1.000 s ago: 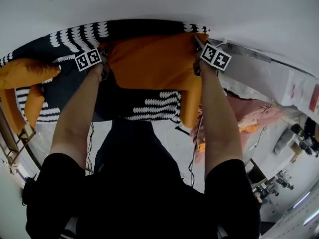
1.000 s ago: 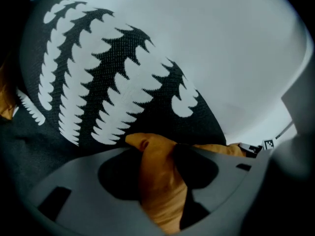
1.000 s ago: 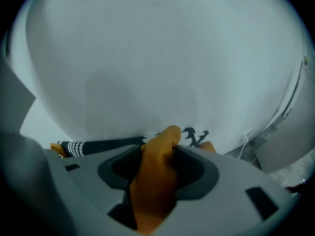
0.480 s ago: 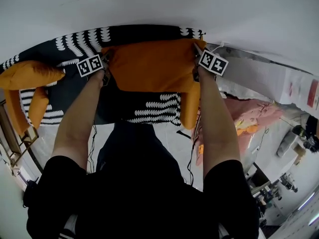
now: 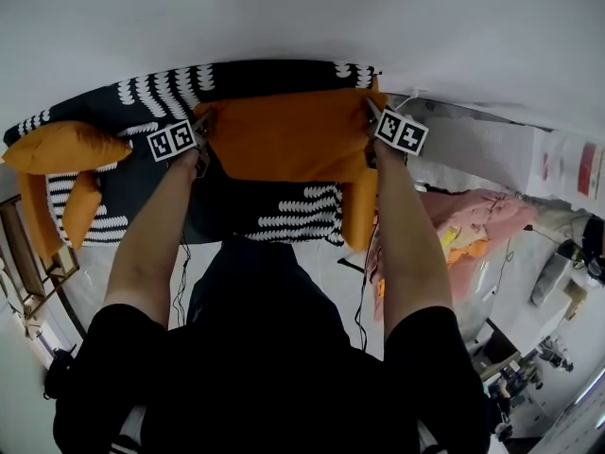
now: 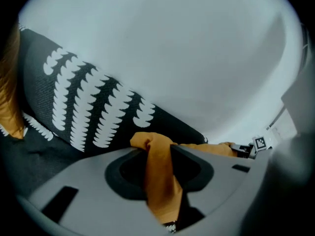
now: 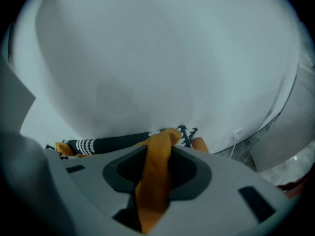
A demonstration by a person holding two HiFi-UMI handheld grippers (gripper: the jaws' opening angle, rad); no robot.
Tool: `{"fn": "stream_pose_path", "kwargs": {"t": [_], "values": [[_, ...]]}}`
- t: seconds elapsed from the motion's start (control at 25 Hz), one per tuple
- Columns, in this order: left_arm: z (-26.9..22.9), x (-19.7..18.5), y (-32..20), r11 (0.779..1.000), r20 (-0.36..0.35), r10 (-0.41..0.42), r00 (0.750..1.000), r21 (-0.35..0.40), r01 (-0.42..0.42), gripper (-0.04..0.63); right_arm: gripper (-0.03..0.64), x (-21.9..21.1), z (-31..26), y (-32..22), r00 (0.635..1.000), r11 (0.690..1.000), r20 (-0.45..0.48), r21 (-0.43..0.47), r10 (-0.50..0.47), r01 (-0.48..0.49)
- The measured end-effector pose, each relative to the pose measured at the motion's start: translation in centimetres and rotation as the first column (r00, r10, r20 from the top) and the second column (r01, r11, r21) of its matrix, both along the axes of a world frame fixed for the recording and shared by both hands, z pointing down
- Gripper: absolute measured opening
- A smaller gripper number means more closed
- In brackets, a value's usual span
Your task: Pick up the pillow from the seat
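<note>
An orange pillow (image 5: 284, 135) hangs in front of the black seat with white leaf print (image 5: 284, 206), held by its two upper corners. My left gripper (image 5: 200, 132) is at its left corner, my right gripper (image 5: 371, 121) at its right corner. In the left gripper view a bunched fold of the pillow (image 6: 160, 181) runs between the jaws of the left gripper (image 6: 157, 151), which are closing and press on it. In the right gripper view the right gripper (image 7: 158, 149) is likewise closing, pinching a fold of the pillow (image 7: 152, 186).
A second orange pillow (image 5: 61, 145) lies at the seat's left end, and an orange cushion (image 5: 359, 201) stands at its right end. White wall (image 5: 302, 17) rises behind the seat. A pink cloth heap (image 5: 482, 216) lies to the right, and a wooden frame (image 5: 28, 253) stands on the left.
Both grippers stay at the pillow's upper corners. The whole scene has slid slightly down in the head view, showing more of the seat's back above the pillow.
</note>
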State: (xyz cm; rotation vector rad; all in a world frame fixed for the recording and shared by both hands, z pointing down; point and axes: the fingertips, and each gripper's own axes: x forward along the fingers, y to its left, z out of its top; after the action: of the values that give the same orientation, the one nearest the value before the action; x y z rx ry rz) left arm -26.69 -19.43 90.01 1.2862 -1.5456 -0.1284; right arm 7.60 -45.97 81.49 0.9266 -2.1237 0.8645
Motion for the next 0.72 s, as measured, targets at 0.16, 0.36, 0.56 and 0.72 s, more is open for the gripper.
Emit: {"fn": "stream_pose_path", "kwargs": {"t": [0.16, 0.36, 0.56, 0.72], "values": [[-1.4, 0.1, 0.2, 1.000, 0.015, 0.011, 1.000, 0.006, -0.011, 0.137, 0.119, 0.6, -1.0, 0.5, 1.000, 1.000, -0.003, 0.013, 0.003, -0.003], [-3.5, 0.3, 0.4, 1.000, 0.036, 0.021, 0.999, 0.013, -0.022, 0.132, 0.114, 1.6, -2.2, 1.3, 1.000, 1.000, 0.005, 0.015, 0.010, -0.010], [-5.9, 0.7, 0.7, 0.998, 0.064, 0.046, 0.997, 0.029, -0.048, 0.127, 0.110, 2.7, -3.6, 2.2, 1.000, 1.000, 0.007, 0.017, 0.015, -0.015], [-7.6, 1.3, 1.0, 0.997, 0.086, 0.069, 0.994, 0.032, -0.072, 0.126, 0.110, 3.6, -4.5, 2.7, 0.999, 0.999, 0.029, 0.011, 0.034, -0.034]]}}
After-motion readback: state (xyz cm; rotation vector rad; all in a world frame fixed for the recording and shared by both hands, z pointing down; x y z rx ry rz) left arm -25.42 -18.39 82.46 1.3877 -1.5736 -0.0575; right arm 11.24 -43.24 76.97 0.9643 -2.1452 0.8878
